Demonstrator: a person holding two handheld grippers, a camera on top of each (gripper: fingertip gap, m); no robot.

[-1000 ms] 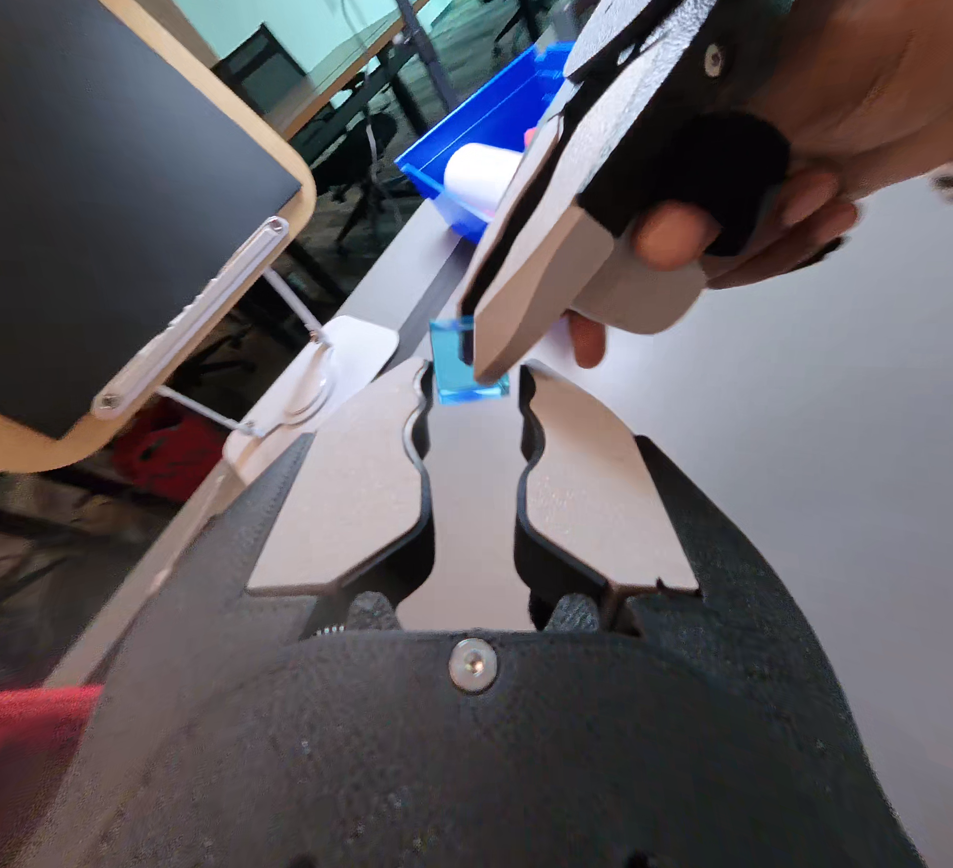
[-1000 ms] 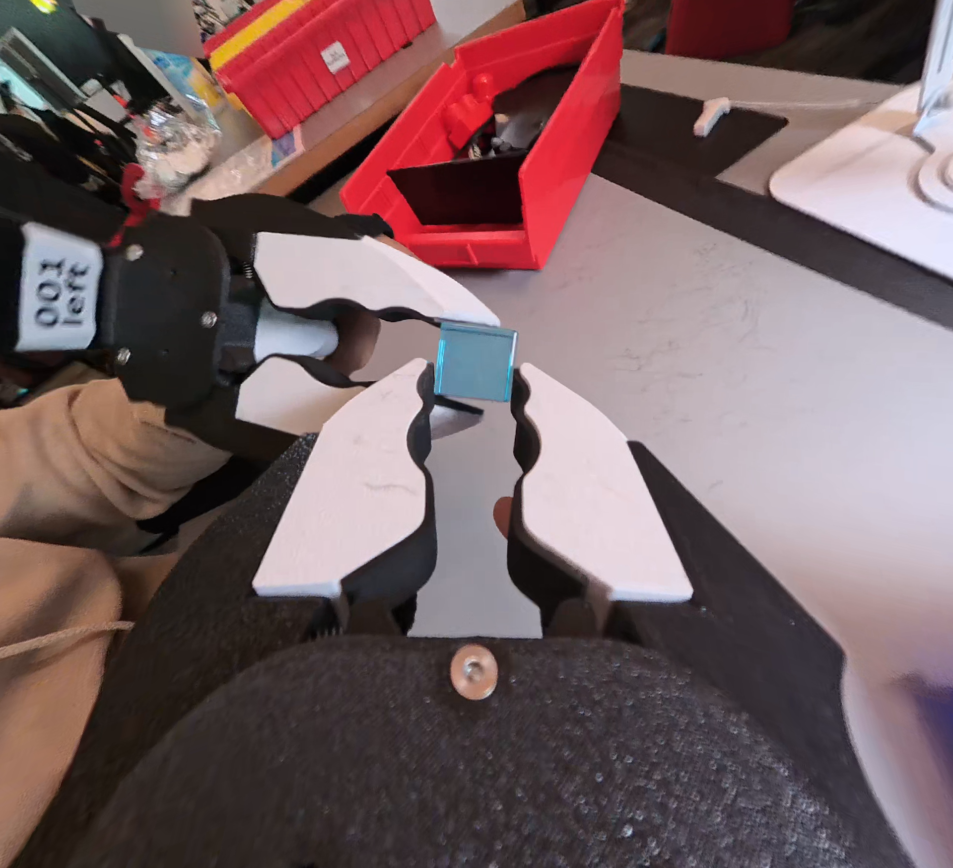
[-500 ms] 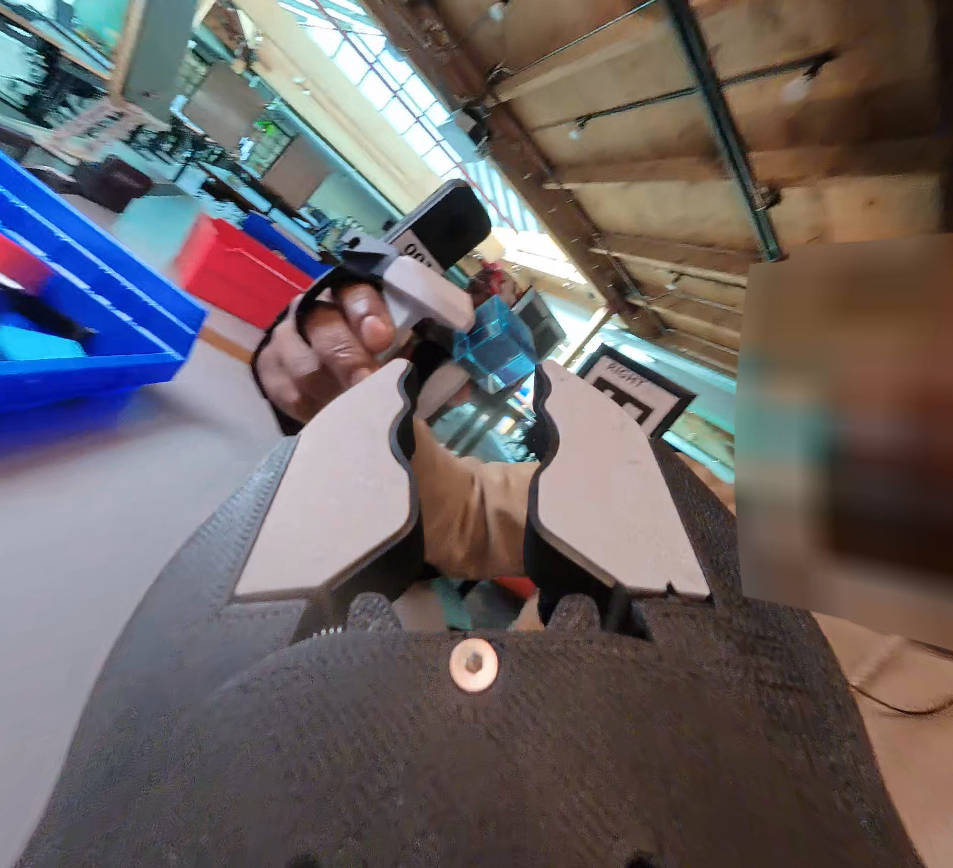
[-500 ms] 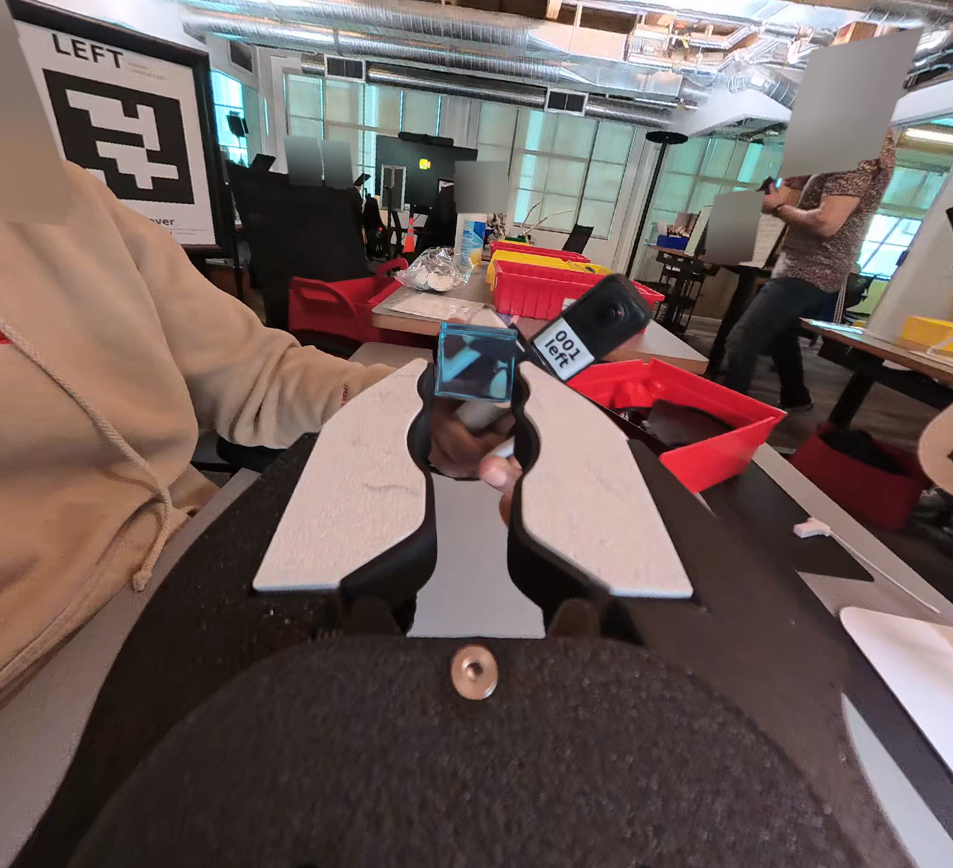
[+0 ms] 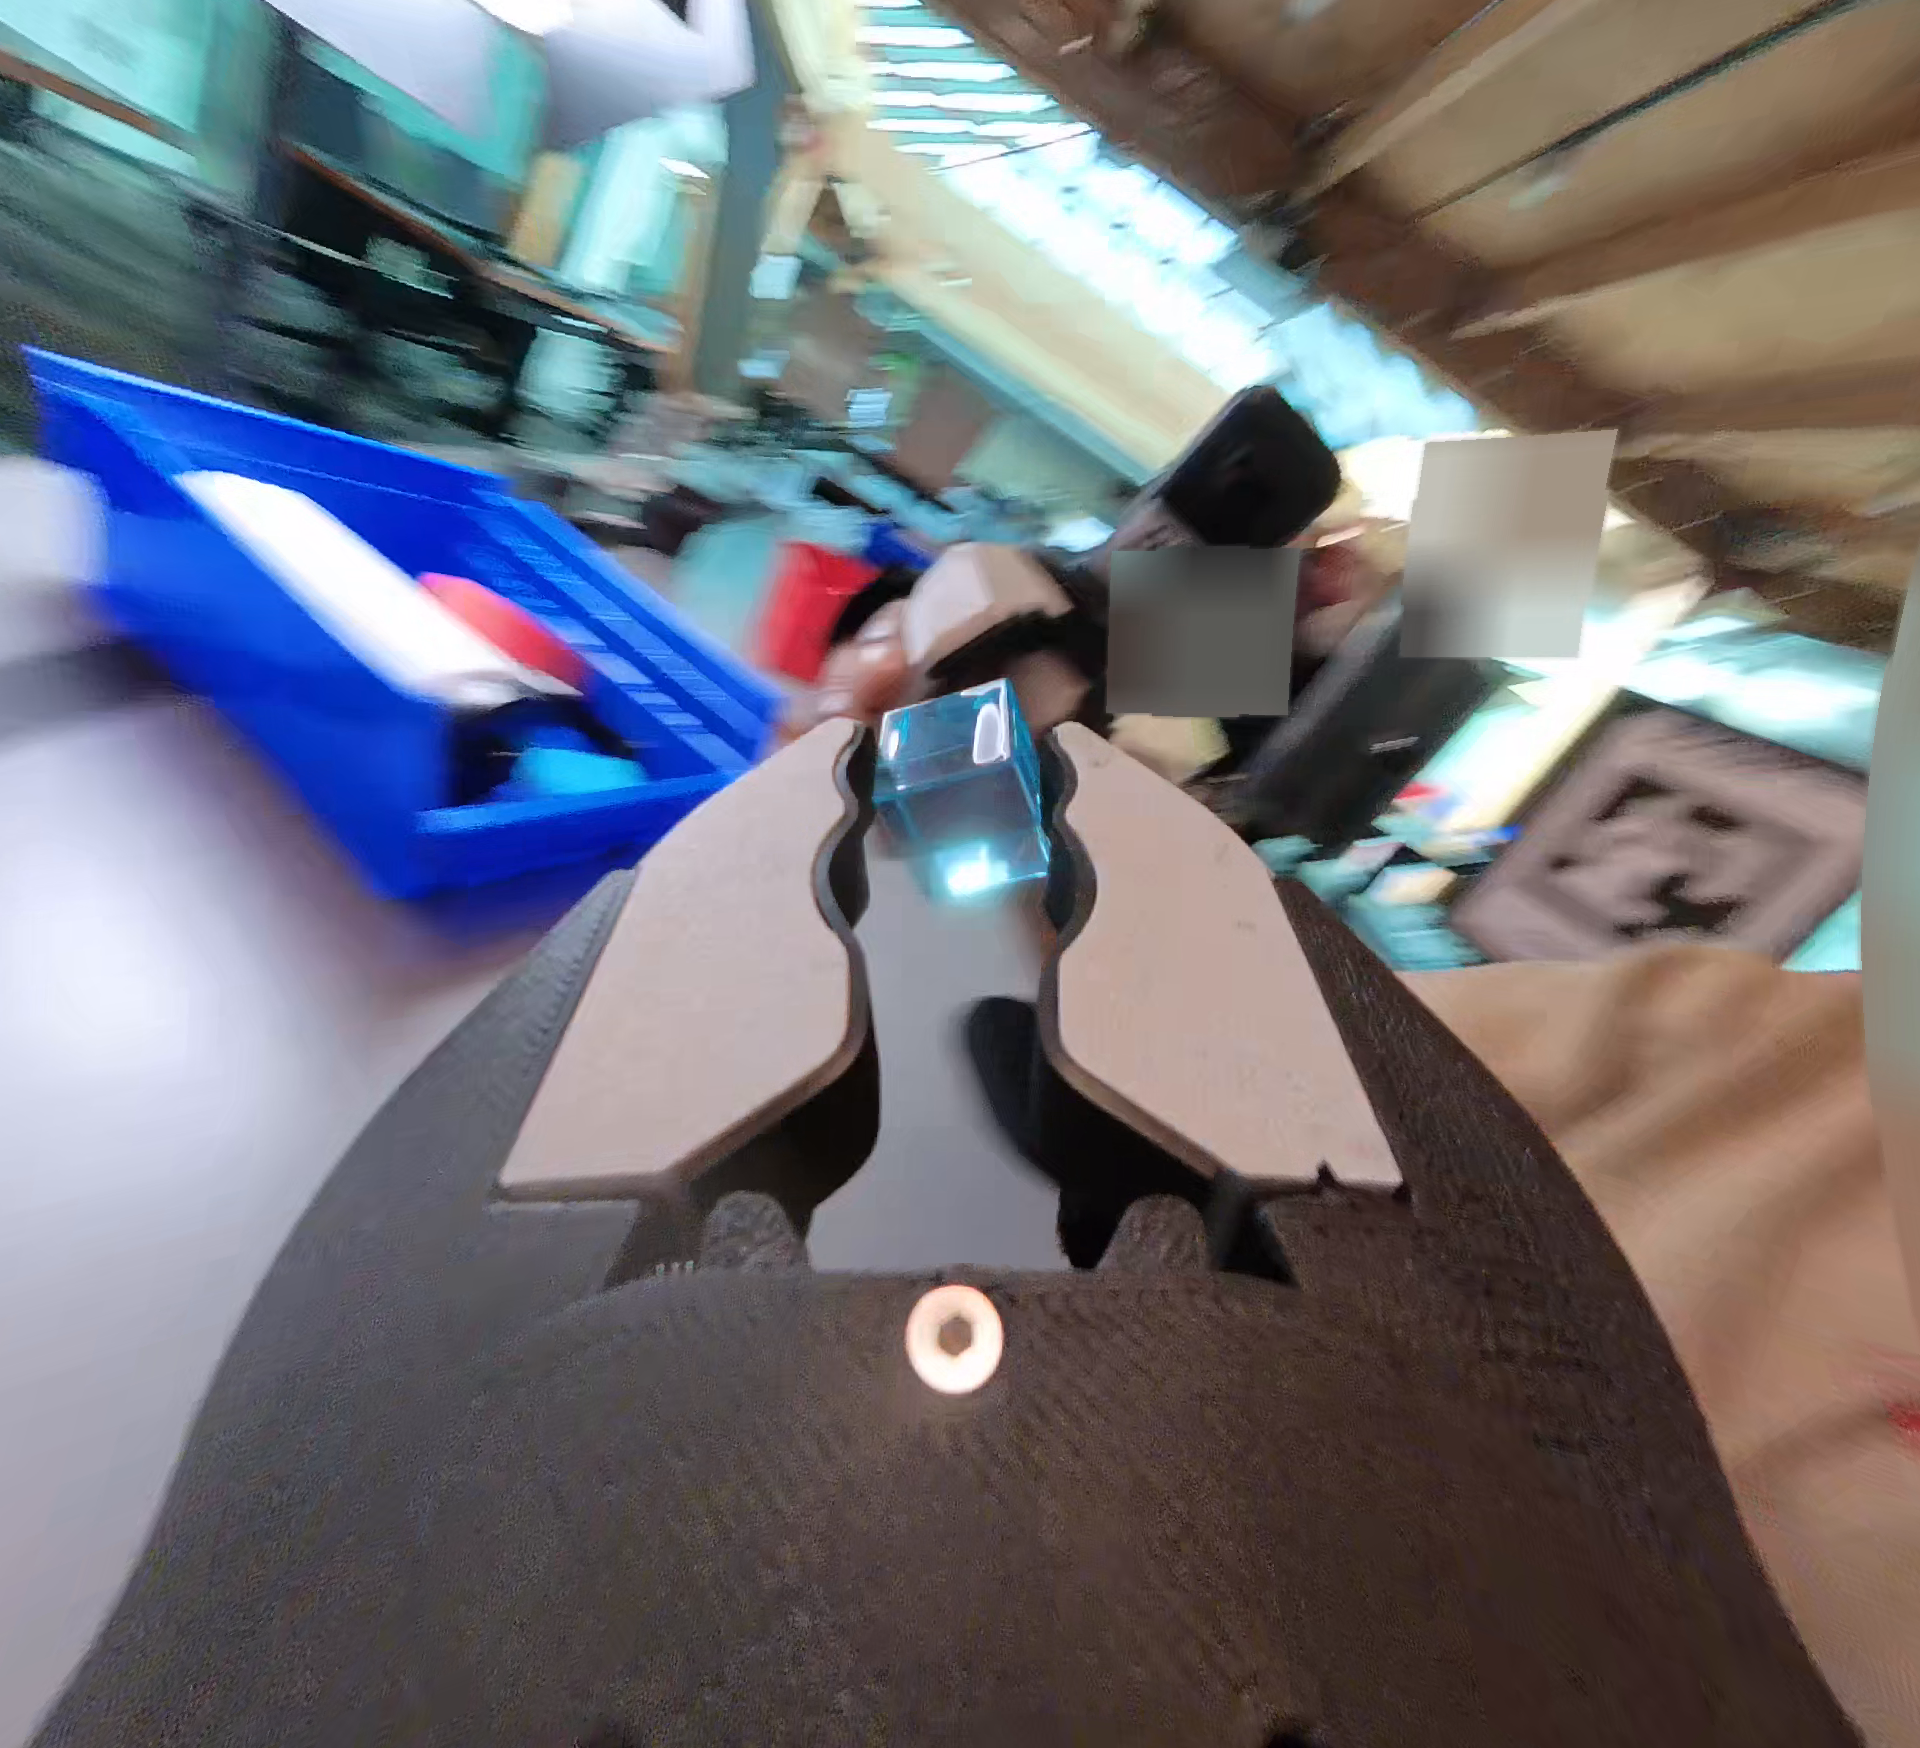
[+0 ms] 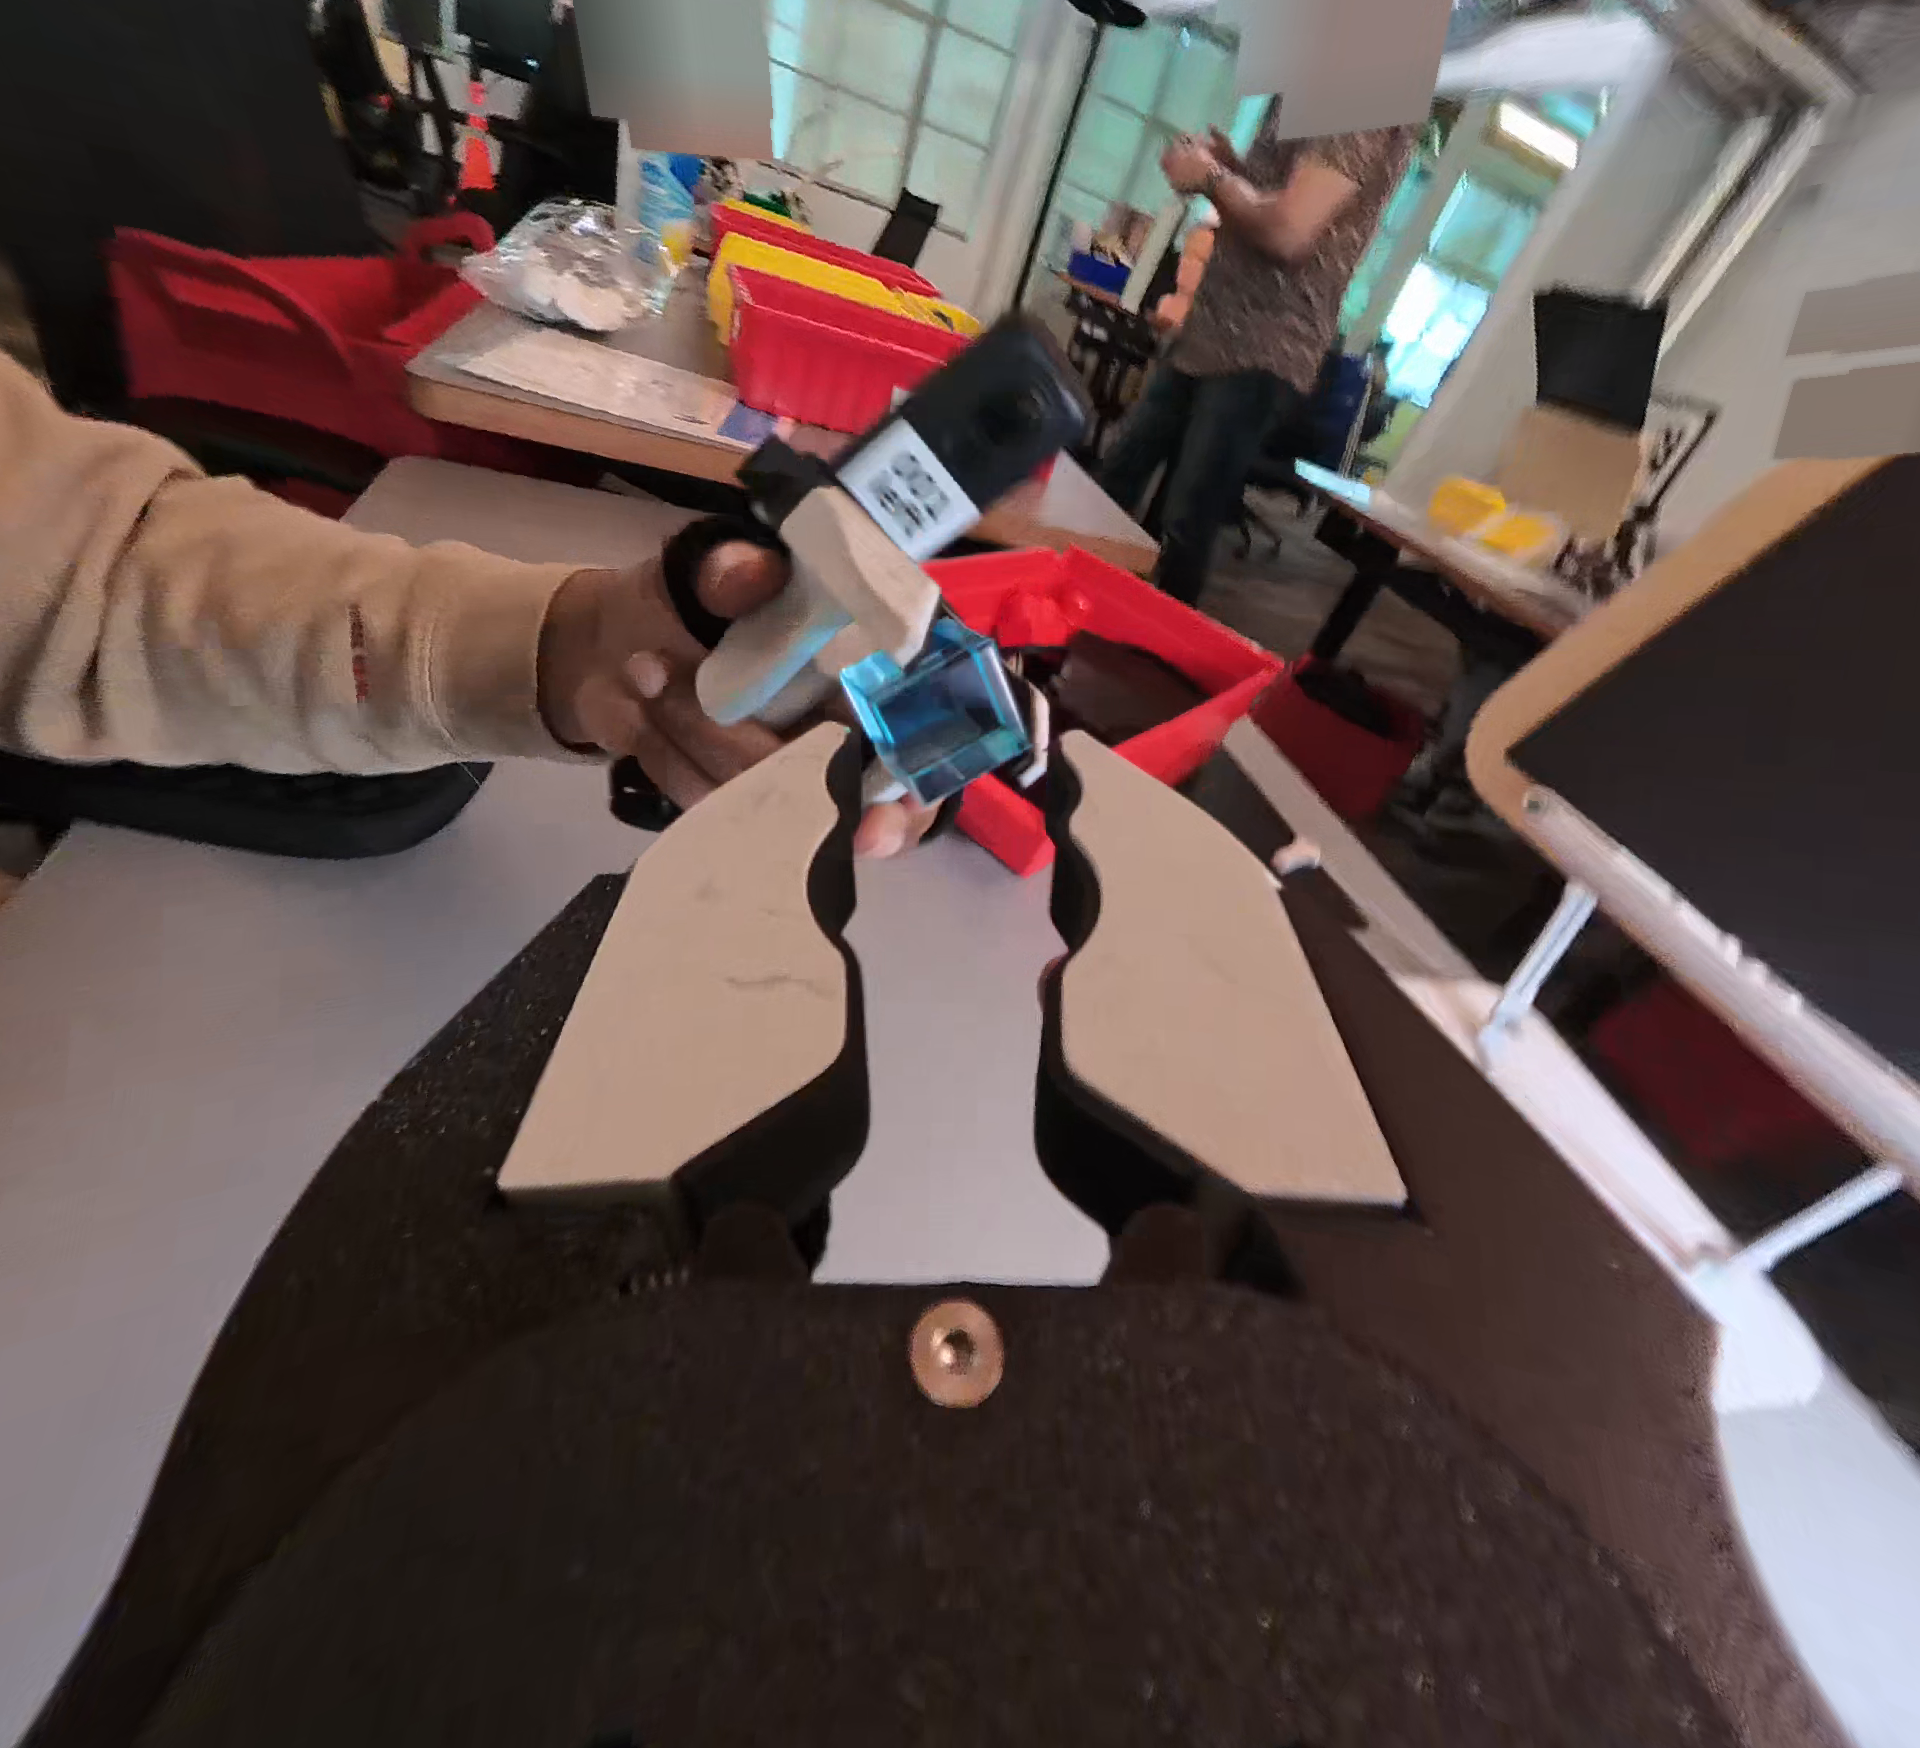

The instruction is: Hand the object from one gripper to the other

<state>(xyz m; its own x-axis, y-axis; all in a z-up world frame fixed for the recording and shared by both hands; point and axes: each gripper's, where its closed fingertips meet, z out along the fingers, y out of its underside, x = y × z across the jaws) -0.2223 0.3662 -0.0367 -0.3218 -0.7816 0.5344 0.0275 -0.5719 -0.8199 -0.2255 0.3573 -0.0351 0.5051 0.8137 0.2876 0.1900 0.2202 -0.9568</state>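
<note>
A clear blue cube (image 5: 961,794) sits between the fingertips of my left gripper (image 5: 956,742), which is shut on it and holds it in the air. In the right wrist view the same cube (image 6: 935,711) is clamped between the left gripper's (image 6: 883,659) two beige fingers, just in front of my right gripper (image 6: 956,748). My right gripper is open, with its tips slightly apart from the cube's sides. In the left wrist view the right gripper (image 5: 997,659) shows blurred right behind the cube.
A blue bin (image 5: 540,825) holding a white roll stands on the grey table to the left. A red bin (image 6: 1174,711) lies behind the cube. A black panel on a white stand (image 6: 1714,763) is on the right. A person (image 6: 1278,264) stands far back.
The cube passed from my right gripper to my left: the left closed on it and the right's fingers opened. Both grippers rose off the table and turned to face each other.
</note>
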